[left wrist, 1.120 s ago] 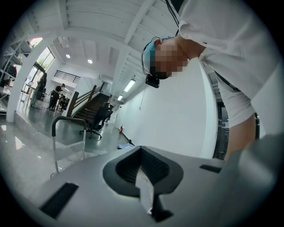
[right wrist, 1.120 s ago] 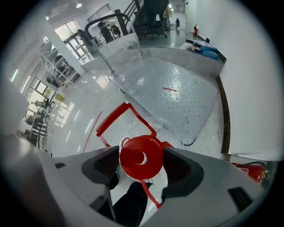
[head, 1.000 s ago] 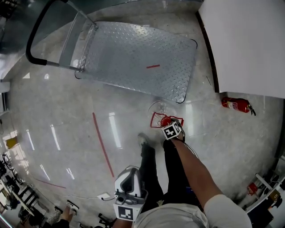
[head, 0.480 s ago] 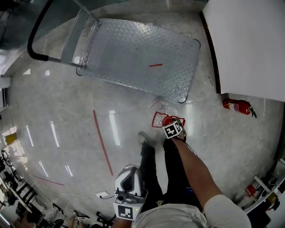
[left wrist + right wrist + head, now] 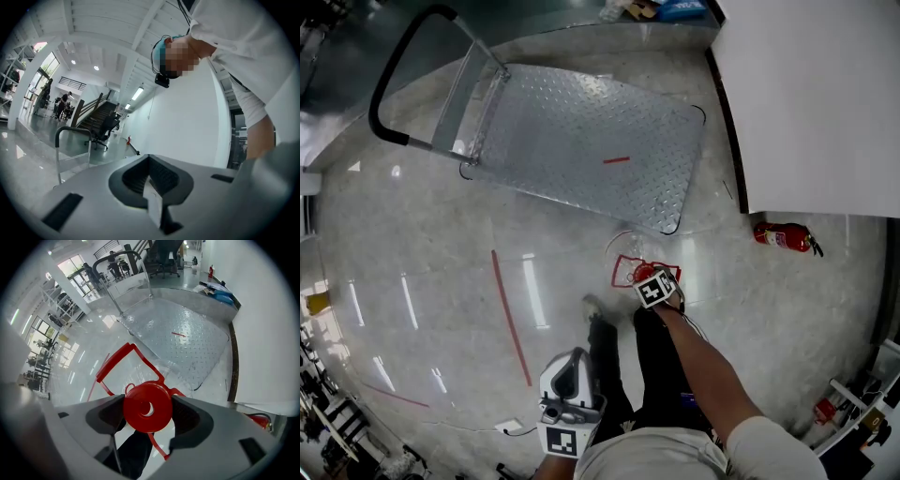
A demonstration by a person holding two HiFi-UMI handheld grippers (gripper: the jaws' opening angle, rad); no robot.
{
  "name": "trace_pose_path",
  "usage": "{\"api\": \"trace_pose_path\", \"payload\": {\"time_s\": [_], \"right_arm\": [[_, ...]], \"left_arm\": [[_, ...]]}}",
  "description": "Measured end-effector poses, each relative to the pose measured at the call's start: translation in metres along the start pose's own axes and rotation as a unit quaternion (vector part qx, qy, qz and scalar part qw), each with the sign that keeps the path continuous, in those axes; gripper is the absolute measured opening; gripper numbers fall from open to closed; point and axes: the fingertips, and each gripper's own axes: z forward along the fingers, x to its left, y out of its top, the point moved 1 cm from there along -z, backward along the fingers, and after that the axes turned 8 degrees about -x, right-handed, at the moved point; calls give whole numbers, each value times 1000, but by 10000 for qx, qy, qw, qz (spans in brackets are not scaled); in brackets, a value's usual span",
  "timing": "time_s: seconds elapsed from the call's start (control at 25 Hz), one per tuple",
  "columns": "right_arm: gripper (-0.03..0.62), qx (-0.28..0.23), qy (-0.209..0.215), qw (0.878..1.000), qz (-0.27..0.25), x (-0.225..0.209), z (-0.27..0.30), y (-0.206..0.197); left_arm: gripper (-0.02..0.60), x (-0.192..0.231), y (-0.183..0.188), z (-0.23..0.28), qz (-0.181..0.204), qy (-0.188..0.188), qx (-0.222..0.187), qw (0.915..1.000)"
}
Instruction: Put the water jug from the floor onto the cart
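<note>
Water jug: one clear plastic jug (image 5: 623,251) with a round red cap (image 5: 147,406) and a red frame-shaped carry handle (image 5: 123,361), beside the near corner of the cart, not on its deck
Right hand-held gripper (image 5: 148,414): grey moulded jaws closed on the red cap, one pressing each side
Left hand-held gripper (image 5: 152,187): ribbed jaws pressed together, holding nothing, tilted up towards the ceiling
Cart (image 5: 581,131): one flat platform trolley, deck of silver diamond-plate metal with rounded corners, black curved tube handle (image 5: 398,49) at its far end
Floor (image 5: 441,272): pale polished stone, glossy with light reflections, one long red tape strip (image 5: 511,319)
Fire extinguisher (image 5: 780,236): one red cylinder lying by the white wall (image 5: 816,103)
</note>
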Motion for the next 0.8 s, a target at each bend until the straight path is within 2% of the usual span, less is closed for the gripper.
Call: {"api": "trace_pose_path", "payload": {"time_s": [0.36,0.52,0.8], "right_arm": [[305,-173,107,9996,-216,-6,-91,23],[305,-255,95,9990,-366,-20,-128,35],[305,-340,114,9975,-612,-54,-175,58]], "left_arm": [[3,-38,49,18,233,-134,-378,9989],[3,-64,75,34,471,-192,-678,9964],[3,-108,107,61,620,-125,-991,9931]]}}
